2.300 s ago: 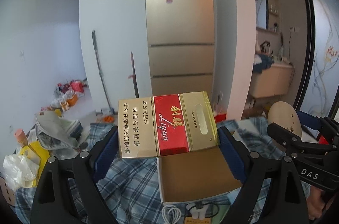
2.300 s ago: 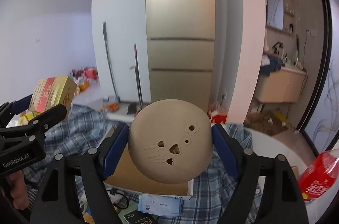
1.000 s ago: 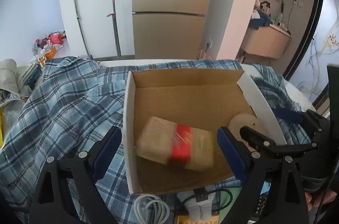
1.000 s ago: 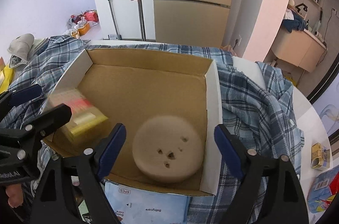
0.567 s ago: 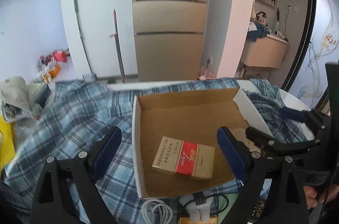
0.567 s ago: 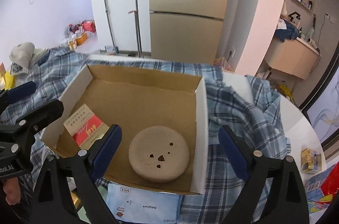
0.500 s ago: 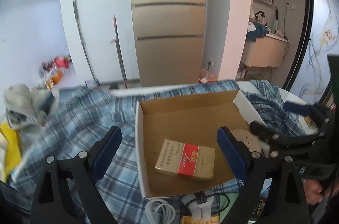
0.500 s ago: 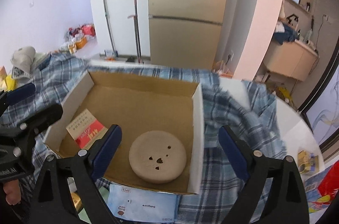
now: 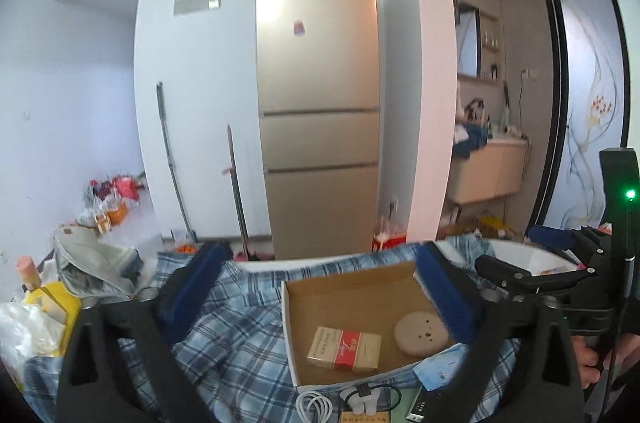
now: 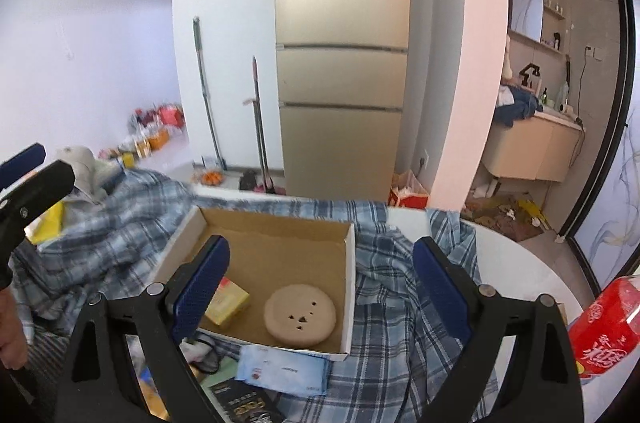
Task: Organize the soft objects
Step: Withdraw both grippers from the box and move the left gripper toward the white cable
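Landmark: an open cardboard box (image 10: 349,243) sits on a plaid cloth (image 10: 400,287) over the surface.
Pack: a gold and red carton (image 9: 344,348) lies flat in the box, left of middle.
Puff: a round tan pad (image 10: 300,315) with small cut-out holes lies flat in the box, right of the pack, not touching it.
Left tool: the left tool (image 9: 324,287) hangs above and in front of the box, jaws opening wide, nothing between them.
Right tool: the right tool (image 10: 320,279) hangs above the box's near edge, jaws apart, holding nothing.
Step in hand: both items look placed; likely the tools are clear to fetch more.
Doing it well: lift straight clear of the box walls, keep jaws wide, then pick one loose item in front of the box, such as the wipes pack (image 10: 284,369).
Writing: red script on the pack, too small to read; the wipes label is unreadable; white characters on a red bottle (image 10: 604,327) right of the box, not legible.
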The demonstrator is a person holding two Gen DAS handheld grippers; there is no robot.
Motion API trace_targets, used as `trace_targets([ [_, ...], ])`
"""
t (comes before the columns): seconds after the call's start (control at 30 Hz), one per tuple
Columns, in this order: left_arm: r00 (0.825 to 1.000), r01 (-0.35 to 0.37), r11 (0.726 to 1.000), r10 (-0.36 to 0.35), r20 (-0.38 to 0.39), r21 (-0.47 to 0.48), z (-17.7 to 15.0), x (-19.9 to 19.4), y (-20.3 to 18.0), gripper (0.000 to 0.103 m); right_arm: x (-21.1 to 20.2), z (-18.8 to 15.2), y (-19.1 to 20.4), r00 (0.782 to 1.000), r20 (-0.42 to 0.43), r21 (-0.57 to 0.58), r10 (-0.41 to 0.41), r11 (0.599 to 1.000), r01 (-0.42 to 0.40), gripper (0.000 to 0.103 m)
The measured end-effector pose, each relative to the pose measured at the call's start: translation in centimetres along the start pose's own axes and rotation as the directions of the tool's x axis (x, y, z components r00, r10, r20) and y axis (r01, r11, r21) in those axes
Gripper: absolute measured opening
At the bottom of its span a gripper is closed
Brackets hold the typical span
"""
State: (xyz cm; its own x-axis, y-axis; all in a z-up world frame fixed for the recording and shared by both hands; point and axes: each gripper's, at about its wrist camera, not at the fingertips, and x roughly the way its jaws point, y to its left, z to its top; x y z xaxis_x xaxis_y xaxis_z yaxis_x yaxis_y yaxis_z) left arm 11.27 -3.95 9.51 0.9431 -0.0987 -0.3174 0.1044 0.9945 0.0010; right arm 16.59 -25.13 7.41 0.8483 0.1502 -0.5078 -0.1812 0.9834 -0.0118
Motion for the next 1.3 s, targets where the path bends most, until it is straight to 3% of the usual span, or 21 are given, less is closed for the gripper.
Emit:
trace_targets([
  [0.13,0.997,-0.009,1.0,0.009,0.08,-0.007,0.3,-3.6,0.5,0.103,-3.7,0.2,0.4,0.993,0.115,0.015,0.023,1.0,-0.025,0.094],
  [0.23,0.992,-0.002,1.0,0.004,0.124,-0.013,0.1,-6.0,1.0,0.103,-6.2,0.0,0.4,0.98,0.197,0.044,0.032,0.998,-0.041,0.102],
  [0.37,0.985,-0.015,1.0,0.014,0.171,0.007,-0.6,-8.4,1.3,0.103,-8.1,-0.7,0.6,0.966,0.257,0.064,0.003,0.998,-0.02,0.102],
  [0.5,0.983,0.01,0.999,-0.004,0.183,-0.032,-2.5,-9.9,2.0,0.103,-9.3,-2.0,1.2,0.954,0.3,0.05,0.007,0.998,-0.023,0.102],
  [0.63,0.983,-0.004,1.0,0.004,0.184,0.003,-5.7,-10.7,2.0,0.103,-9.6,-4.0,1.9,0.939,0.345,0.012,0.004,1.0,-0.009,0.102],
  [0.77,0.969,0.024,1.0,-0.021,0.245,-0.009,-8.8,-10.8,2.7,0.103,-8.4,-6.3,2.4,0.951,0.295,-0.007,0.09,0.996,-0.093,0.102],
  [0.83,0.962,0.005,1.0,-0.002,0.271,-0.009,-9.9,-10.6,2.7,0.103,-7.6,-7.5,3.1,0.954,0.291,-0.026,0.066,0.998,-0.061,0.102],
  [0.93,0.969,-0.001,1.0,-0.002,0.245,0.011,-10.7,-9.4,2.6,0.103,-7.0,-8.5,3.6,0.958,0.285,-0.064,0.036,0.998,-0.019,0.102],
  [1.17,0.987,-0.006,0.999,-0.001,0.163,0.041,-12.2,-6.9,1.9,0.103,-5.5,-10.0,3.8,0.971,0.238,-0.061,0.034,0.998,-0.02,0.102],
  [1.3,0.987,-0.008,0.999,0.003,0.159,0.031,-12.3,-6.7,2.0,0.103,-4.8,-10.3,3.6,0.974,0.225,-0.065,0.026,0.998,-0.011,0.102],
])
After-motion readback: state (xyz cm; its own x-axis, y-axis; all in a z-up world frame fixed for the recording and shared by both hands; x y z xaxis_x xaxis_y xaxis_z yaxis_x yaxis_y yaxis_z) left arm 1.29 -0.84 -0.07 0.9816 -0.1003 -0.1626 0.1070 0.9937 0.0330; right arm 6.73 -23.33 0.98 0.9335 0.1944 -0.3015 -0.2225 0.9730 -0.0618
